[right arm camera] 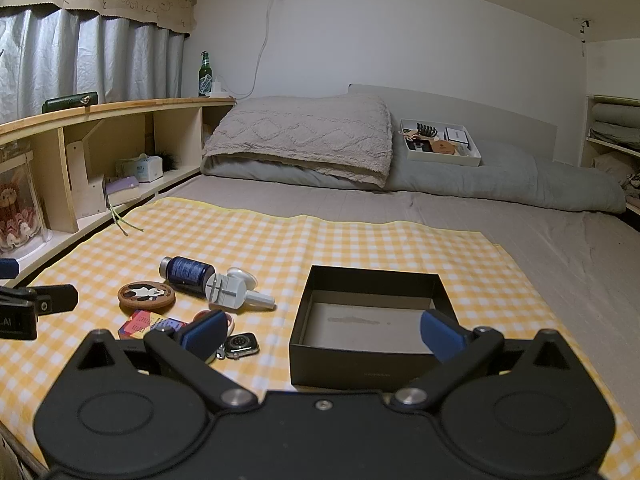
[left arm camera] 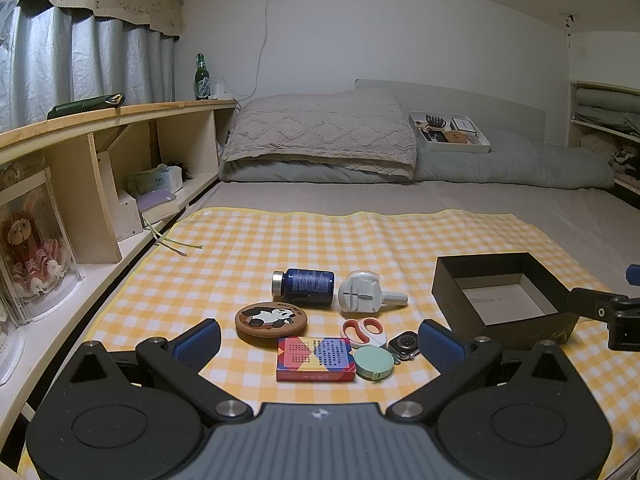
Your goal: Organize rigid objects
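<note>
Open black cardboard box (right arm camera: 370,322) empty. Left gripper (left arm camera: 318,344) and right gripper (right arm camera: 322,332): jaws spread wide, holding nothing. Grab colourful card pack (left arm camera: 315,359) left of box by its flat sides; lift straight up.

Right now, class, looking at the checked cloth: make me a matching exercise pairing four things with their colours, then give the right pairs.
Things:
1. bottle
2. box
3. tape measure
4. scissors handles

Colours:
A. black
B. orange
C. dark blue
D. mint green

Pairs: 1-C, 2-A, 3-D, 4-B
</note>
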{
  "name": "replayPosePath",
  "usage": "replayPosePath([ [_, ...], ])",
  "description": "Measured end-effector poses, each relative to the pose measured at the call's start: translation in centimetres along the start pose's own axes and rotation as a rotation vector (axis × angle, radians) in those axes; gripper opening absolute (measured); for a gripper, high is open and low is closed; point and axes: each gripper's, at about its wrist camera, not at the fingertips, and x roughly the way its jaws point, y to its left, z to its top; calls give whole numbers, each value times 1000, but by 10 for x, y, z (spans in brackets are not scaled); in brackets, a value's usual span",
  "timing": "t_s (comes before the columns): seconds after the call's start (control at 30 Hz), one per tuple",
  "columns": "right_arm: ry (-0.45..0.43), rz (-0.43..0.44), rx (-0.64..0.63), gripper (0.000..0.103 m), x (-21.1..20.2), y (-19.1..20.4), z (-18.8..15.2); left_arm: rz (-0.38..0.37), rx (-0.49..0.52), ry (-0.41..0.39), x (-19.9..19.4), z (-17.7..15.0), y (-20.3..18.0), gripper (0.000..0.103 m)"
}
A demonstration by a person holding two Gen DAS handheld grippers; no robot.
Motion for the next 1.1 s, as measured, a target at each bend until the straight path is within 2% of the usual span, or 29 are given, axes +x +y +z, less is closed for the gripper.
replayPosePath([
  [1.1,9,1,-9,103,1,0,-4,-1,4,-2,0,1,-1,103],
])
